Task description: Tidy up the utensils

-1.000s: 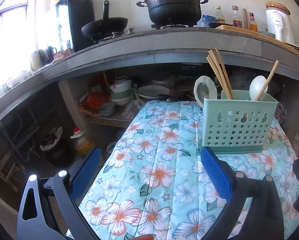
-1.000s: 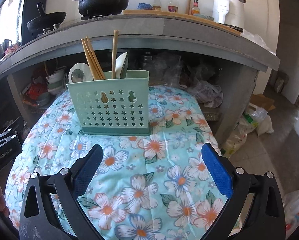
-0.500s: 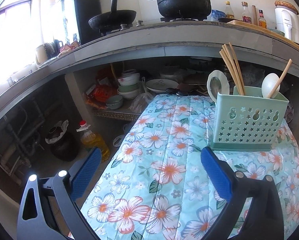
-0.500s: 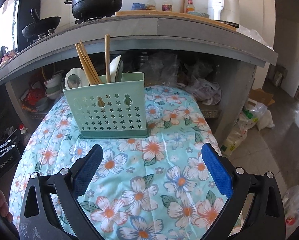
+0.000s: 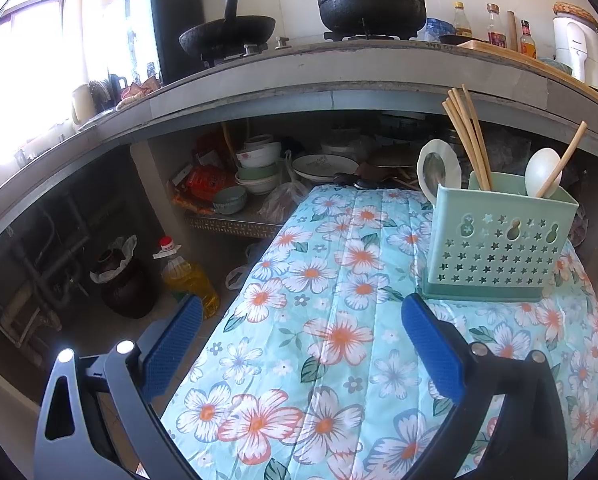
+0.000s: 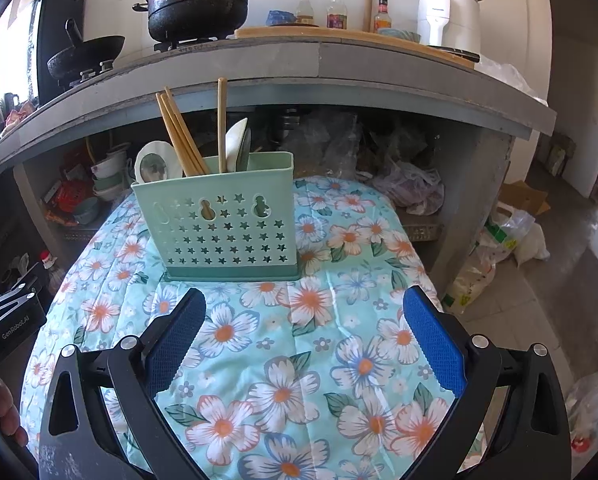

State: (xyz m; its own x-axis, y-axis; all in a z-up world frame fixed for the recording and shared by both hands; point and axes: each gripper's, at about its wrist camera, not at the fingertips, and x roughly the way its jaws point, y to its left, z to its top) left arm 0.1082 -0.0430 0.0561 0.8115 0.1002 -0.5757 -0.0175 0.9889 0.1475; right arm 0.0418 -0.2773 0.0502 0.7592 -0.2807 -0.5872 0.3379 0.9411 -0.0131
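Left wrist view shows the left gripper (image 5: 299,344) hovering over a floral tablecloth (image 5: 331,344), its blue fingers (image 5: 173,346) spread wide with nothing between them. A green utensil holder (image 5: 499,244) stands upright on the cloth at about 2 o'clock from that gripper, well apart from it. A bunch of chopsticks (image 5: 467,136) leans out of its left compartment, a white spoon (image 5: 543,170) and a single wooden stick (image 5: 565,156) rise from the right one, and a white ladle (image 5: 437,170) shows behind its left edge; which compartment holds it I cannot tell.

Right wrist view puts the right gripper (image 6: 305,340) over the same cloth (image 6: 339,360), fingers (image 6: 433,344) likewise wide apart and empty. The holder (image 6: 227,224) sits at about 11 o'clock, near but not touching. Chopsticks (image 6: 179,132) lean left, the stick (image 6: 221,120) stands nearly upright beside the spoon (image 6: 235,144).

At 12 o'clock, a grey counter (image 6: 259,60) carries a black pot (image 6: 197,4) and a black pan (image 6: 85,54).
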